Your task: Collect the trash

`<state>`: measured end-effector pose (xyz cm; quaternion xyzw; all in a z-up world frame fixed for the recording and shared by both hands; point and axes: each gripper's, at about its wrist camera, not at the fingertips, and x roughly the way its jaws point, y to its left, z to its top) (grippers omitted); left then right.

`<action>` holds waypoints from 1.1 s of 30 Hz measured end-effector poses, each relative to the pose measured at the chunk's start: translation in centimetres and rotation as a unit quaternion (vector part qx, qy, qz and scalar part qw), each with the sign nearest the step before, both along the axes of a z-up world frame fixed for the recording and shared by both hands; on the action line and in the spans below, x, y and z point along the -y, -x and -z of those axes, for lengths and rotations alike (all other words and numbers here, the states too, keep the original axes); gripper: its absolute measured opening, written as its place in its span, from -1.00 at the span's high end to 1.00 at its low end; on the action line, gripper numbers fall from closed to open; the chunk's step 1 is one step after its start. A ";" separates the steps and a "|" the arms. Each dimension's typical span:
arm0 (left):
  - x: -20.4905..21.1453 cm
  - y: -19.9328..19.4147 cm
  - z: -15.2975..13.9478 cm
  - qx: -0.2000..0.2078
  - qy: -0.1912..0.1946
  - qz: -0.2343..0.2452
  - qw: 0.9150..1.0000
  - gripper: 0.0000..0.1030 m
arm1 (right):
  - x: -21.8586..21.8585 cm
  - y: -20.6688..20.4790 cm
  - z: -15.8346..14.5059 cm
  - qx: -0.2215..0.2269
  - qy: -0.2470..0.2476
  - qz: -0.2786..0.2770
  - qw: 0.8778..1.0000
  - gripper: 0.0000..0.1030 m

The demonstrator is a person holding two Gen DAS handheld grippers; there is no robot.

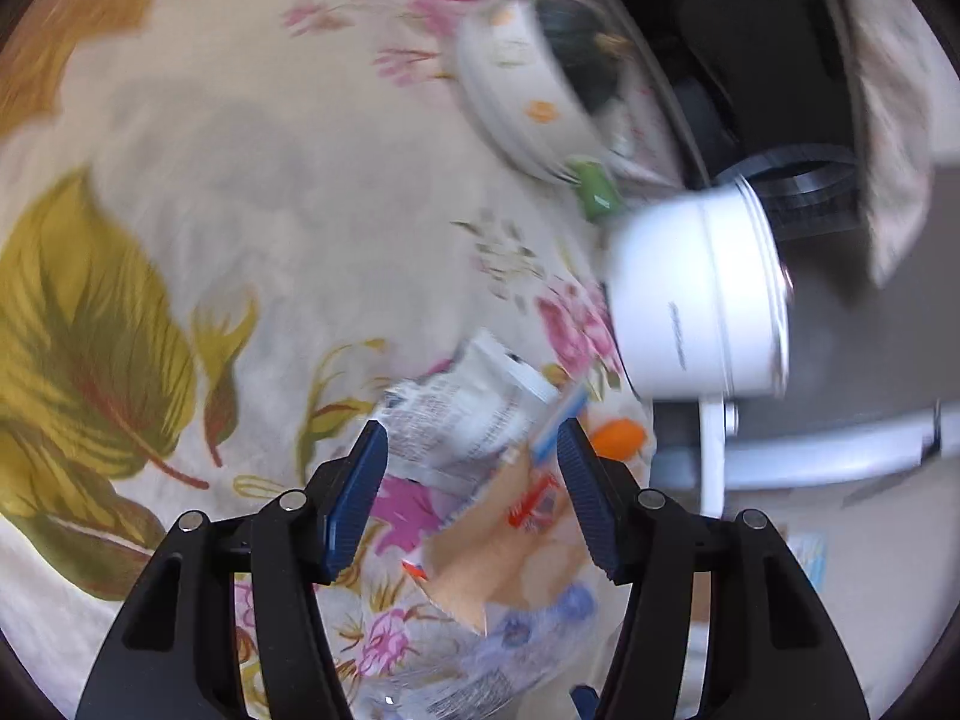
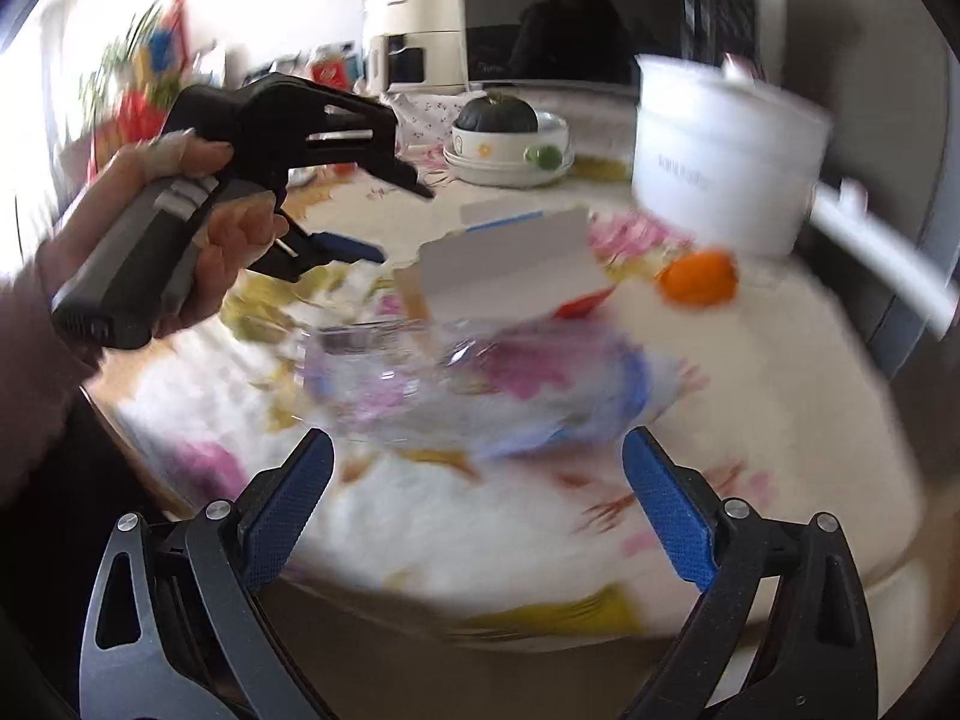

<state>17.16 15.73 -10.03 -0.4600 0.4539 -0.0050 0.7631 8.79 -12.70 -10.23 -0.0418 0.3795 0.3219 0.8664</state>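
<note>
Floral cloth covers the counter (image 1: pixel 252 138), white pot (image 1: pixel 699 300) at its edge. Trash sits mid-cloth: clear plastic bag (image 2: pixel 480 384), torn cardboard box (image 2: pixel 510 264), crumpled wrapper (image 1: pixel 462 414). Left hand-held gripper (image 1: pixel 471 495) and right hand-held gripper (image 2: pixel 477 513) both gape above it, holding nothing.

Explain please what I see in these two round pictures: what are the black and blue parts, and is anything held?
No robot here: a person holds a hand-held claw in each hand, each carrying a camera that looks along its fingers. In the left wrist view the left claw stands open over a crumpled wrapper on a flowered tablecloth. In the right wrist view the right claw stands open before a clear plastic bottle. Nearby: a white pot, an orange fruit, a dark squash in a bowl. Nothing is held.
</note>
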 end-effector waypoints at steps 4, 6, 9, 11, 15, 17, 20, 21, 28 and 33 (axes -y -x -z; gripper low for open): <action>2.6 -0.5 -1.4 0.019 -0.023 0.067 0.997 -0.17 | 0.6 -0.6 0.2 -0.057 -0.070 0.033 0.995 -0.81; 3.8 -0.6 -2.3 0.034 -0.044 0.092 0.994 -0.17 | 1.2 -0.7 0.2 -0.076 -0.102 0.050 0.991 -0.81; 6.1 -0.9 -3.8 0.066 -0.086 0.138 0.985 -0.17 | 2.3 -0.9 0.6 -0.103 -0.137 0.080 0.982 -0.82; 8.0 -1.2 -4.3 0.076 -0.106 0.174 0.976 -0.17 | 3.0 -1.1 1.1 -0.119 -0.142 0.098 0.978 -0.82; 10.8 -2.3 -3.2 0.052 -0.178 0.199 0.962 -0.11 | 4.0 -1.5 2.0 -0.142 -0.147 0.116 0.972 -0.82; 11.4 -2.7 -2.4 0.043 -0.198 0.208 0.957 0.45 | 4.2 -1.7 2.2 -0.150 -0.155 0.117 0.970 -0.82; 11.8 -2.6 -1.9 0.045 -0.222 0.218 0.949 0.90 | 3.8 -2.1 1.9 -0.147 -0.158 0.111 0.970 -0.83; 11.8 -2.4 -2.1 0.051 -0.233 0.216 0.947 0.95 | 3.4 -2.3 1.8 -0.148 -0.158 0.105 0.971 -0.83; 8.9 0.5 -8.2 0.172 -0.220 0.153 0.948 0.98 | 1.6 -4.2 1.9 -0.174 -0.168 0.117 0.963 -0.86; 5.0 3.5 -12.9 0.244 -0.227 0.074 0.940 0.98 | -0.9 -6.1 2.3 -0.216 -0.150 0.141 0.955 -0.86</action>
